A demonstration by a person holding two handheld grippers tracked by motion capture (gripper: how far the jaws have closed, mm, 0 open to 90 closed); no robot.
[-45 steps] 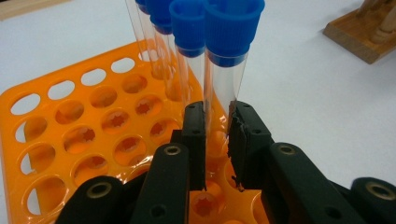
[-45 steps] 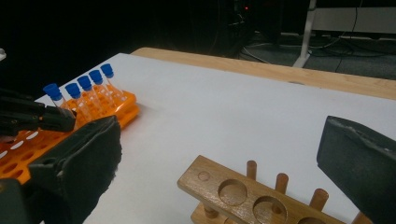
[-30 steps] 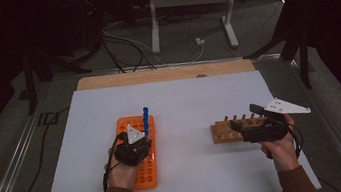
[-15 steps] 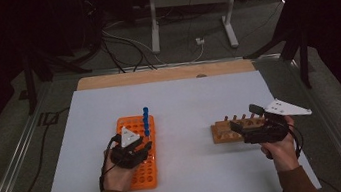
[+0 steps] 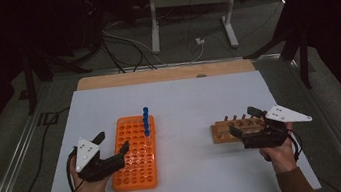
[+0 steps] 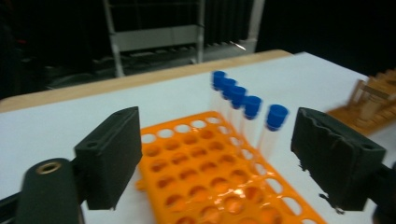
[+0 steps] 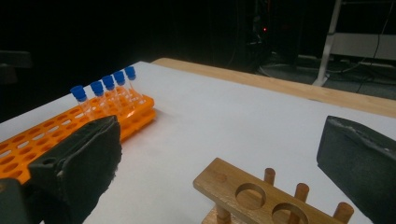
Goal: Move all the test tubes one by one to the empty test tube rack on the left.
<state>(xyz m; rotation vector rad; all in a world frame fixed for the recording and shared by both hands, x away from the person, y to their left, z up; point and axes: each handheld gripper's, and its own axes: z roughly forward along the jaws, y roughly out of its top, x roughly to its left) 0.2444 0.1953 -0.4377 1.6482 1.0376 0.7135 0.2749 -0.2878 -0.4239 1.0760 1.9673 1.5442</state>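
Now the left gripper point(image 5: 113, 146), jaws just sprung wide and empty, sits by the orange rack point(image 5: 134, 153) holding the blue-capped tubes point(image 5: 146, 121), while the right gripper point(image 5: 244, 122) gapes empty over the wooden rack point(image 5: 224, 131), probably for another tube.

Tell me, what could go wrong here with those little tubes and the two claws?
1. The blue-capped tubes stand tall and thin in one row at the edge of the orange rack. The left claw, whose jaws have just been opening with nothing between them, sits close beside them, so a careless sweep might knock them.
2. The wooden rack looks light; the open right claw hovers at it and could nudge it across the table.
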